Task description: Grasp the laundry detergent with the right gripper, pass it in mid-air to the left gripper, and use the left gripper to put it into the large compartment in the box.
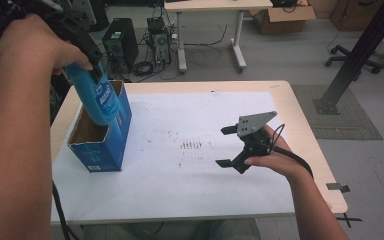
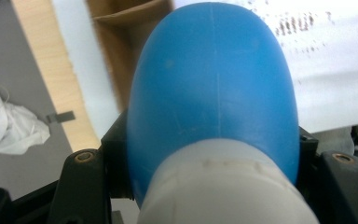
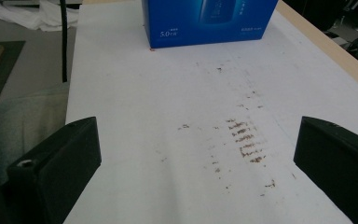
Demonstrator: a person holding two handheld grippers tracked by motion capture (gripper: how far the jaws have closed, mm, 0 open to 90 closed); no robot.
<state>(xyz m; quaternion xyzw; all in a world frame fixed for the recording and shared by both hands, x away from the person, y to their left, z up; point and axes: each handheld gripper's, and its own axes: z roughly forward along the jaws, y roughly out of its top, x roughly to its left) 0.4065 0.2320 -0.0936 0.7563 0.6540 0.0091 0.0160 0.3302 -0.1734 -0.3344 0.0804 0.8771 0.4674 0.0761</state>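
From the high view, the left gripper [image 1: 87, 52] holds a blue bottle [image 1: 96, 97] tilted over the open top of a blue carton [image 1: 111, 134], which stands upright near the left edge of the white sheet [image 1: 200, 190] covering the table [image 1: 307, 130]. The bottle's lower end sits at, perhaps just inside, the carton's mouth; the angle makes the depth hard to judge. The left gripper view settles what the high view leaves vague: the black jaws clamp the bottle [image 2: 214, 88] from both sides near its white cap [image 2: 223, 186], and past the rounded blue body the carton's brown interior [image 2: 121, 32] shows, blurred.

The right gripper [image 1: 227, 146] rests low over the sheet on the right, well apart from the carton, its jaws spread wide with nothing between them. The right gripper view confirms the gap and adds detail the high view renders faint: a patch of brown smudges [image 3: 244, 135] on the sheet between the jaws, and the carton's printed blue face [image 3: 209, 21] ahead.
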